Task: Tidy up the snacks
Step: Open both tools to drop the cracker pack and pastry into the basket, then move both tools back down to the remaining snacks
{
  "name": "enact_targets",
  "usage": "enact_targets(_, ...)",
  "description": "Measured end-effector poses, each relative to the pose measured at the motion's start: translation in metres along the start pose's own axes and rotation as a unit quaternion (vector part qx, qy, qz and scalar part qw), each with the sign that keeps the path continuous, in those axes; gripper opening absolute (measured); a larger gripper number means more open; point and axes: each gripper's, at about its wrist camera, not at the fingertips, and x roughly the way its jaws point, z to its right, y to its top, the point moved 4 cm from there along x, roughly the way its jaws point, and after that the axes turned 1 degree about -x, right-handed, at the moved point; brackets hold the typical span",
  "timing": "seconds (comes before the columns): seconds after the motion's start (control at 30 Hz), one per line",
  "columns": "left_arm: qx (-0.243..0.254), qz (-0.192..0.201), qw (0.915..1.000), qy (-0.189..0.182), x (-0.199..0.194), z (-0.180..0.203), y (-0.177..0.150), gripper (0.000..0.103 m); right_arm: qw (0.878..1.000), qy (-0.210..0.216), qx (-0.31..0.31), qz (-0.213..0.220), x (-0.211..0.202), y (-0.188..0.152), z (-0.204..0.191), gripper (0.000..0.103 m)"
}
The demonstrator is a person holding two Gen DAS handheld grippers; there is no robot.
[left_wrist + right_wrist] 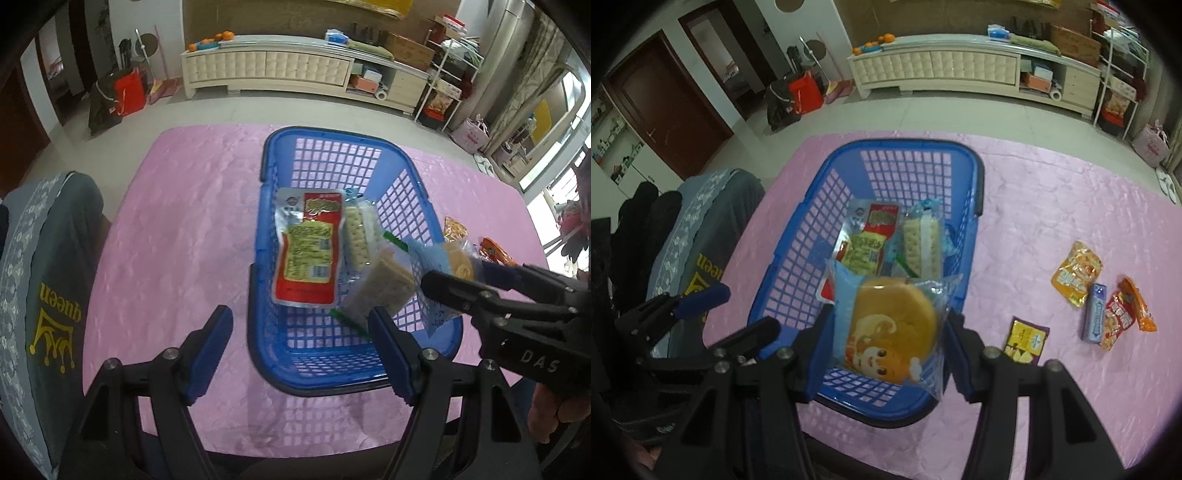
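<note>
A blue plastic basket [325, 376] [798, 266] stands on the pink table. In it lie a red and silver snack pack [306, 251] [866, 236], a cracker pack [356, 236] [919, 243] and a tilted wafer pack [380, 291]. My right gripper [886, 332] is shut on a clear-wrapped round bun [894, 332] [458, 262] and holds it over the basket's near right part. My left gripper [301, 350] is open and empty just before the basket's near rim; it also shows in the right wrist view [738, 310].
Several loose snacks lie on the table right of the basket: a yellow pouch [1076, 273], a blue gum pack [1095, 317], a red packet [1117, 321], an orange packet [1141, 306], a purple packet [1027, 338]. A chair with a grey garment [48, 295] stands at left.
</note>
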Motion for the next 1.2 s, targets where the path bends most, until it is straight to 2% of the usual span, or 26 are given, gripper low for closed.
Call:
enact_targets(0.17, -0.008, -0.001, 1.0000, 0.005, 0.000, -0.010, -0.004, 0.074, 1.000, 0.008, 0.009, -0.016, 0.009, -0.005, -0.003, 0.063)
enact_targets(0.3, -0.011, 0.002, 0.9999, 0.008, -0.004, -0.013, -0.008, 0.074, 1.000, 0.017, 0.013, -0.018, 0.009, -0.007, -0.003, 0.082)
enact_targets(0.37, -0.009, 0.004, 0.9999, 0.006, -0.007, -0.010, -0.009, 0.074, 1.000, 0.010, 0.011, -0.007, 0.001, -0.008, -0.002, 0.086)
enact_targets(0.6, 0.009, 0.033, 0.9993, -0.016, -0.022, 0.014, -0.012, 0.074, 1.000, -0.007, 0.007, 0.018, -0.032, -0.018, 0.013, 0.086)
enact_targets(0.7, 0.026, 0.040, 0.9985, -0.026, -0.028, 0.033, -0.015, 0.074, 0.999, -0.032, 0.002, 0.031, -0.046, -0.024, 0.023, 0.086)
enact_targets(0.97, 0.068, 0.061, 0.9949, -0.042, -0.041, 0.086, -0.015, 0.074, 0.997, -0.051, 0.028, 0.052, -0.080, -0.042, 0.067, 0.086)
enact_targets(1.2, 0.097, 0.064, 0.9916, -0.057, -0.039, 0.132, -0.012, 0.074, 0.993, -0.076, 0.054, 0.075, -0.115, -0.057, 0.113, 0.086)
